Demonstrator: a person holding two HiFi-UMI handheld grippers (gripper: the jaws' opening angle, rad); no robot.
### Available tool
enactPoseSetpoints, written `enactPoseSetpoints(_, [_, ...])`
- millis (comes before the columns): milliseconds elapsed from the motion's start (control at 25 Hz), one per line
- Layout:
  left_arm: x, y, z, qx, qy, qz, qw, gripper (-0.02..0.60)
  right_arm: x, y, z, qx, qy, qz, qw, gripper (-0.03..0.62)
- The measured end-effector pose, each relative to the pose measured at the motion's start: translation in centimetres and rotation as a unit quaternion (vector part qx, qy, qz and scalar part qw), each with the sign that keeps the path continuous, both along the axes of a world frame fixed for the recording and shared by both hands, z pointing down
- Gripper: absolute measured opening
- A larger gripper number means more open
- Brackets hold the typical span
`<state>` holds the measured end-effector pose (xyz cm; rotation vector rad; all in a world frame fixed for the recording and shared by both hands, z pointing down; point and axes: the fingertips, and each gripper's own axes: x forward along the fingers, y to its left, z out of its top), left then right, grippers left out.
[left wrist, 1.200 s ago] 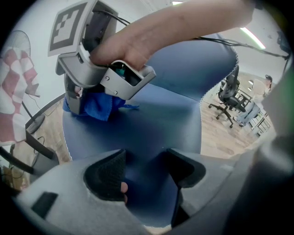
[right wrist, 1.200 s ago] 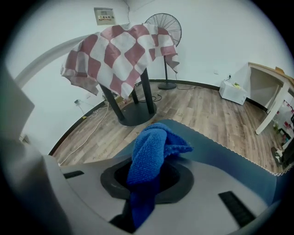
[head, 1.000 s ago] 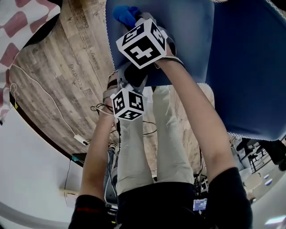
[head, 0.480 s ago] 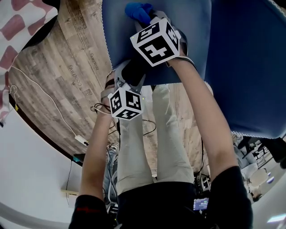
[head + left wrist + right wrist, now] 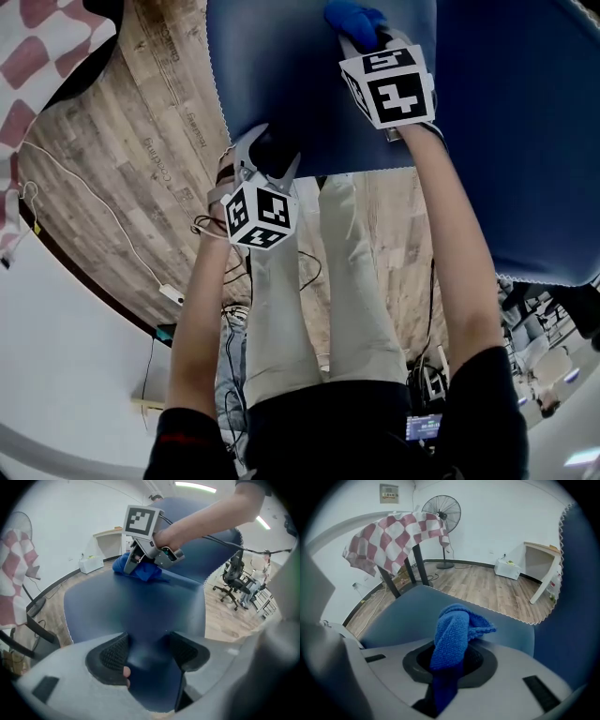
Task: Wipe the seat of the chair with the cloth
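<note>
Wiping in hand: right claw (image 5: 449, 663) closed on the blue cloth (image 5: 452, 630), which lies on the chair seat (image 5: 281, 75) toward its far side. Left claw (image 5: 149, 651) clamps the seat's near edge. Recommend even pressure, overlapping strokes, chair held steady.

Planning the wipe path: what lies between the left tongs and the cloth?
Only bare dark blue fabric chair seat, in the left gripper view, from the left tongs to the blue knitted cloth in the right tongs.

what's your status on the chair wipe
Right gripper shut on cloth, far across seat. Left gripper clamps seat's front edge. Nothing in the way.
</note>
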<state>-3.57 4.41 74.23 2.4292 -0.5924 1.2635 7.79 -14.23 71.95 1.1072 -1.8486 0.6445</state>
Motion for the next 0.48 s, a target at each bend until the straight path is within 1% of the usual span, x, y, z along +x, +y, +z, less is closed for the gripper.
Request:
enactPoseSetpoints(240, [-0.1,-0.1,0.2,-0.004,-0.001,-0.001,1.0,0.279,3.4,0.5,0.1,-0.001,0.018,0.028,0.999,0.057])
enactPoseSetpoints(480, [0.0,0.0,0.1,-0.003,-0.001,-0.002,1.0,0.279,7.9,1.2,-0.2,-0.001,0.031,0.091,0.995,0.057])
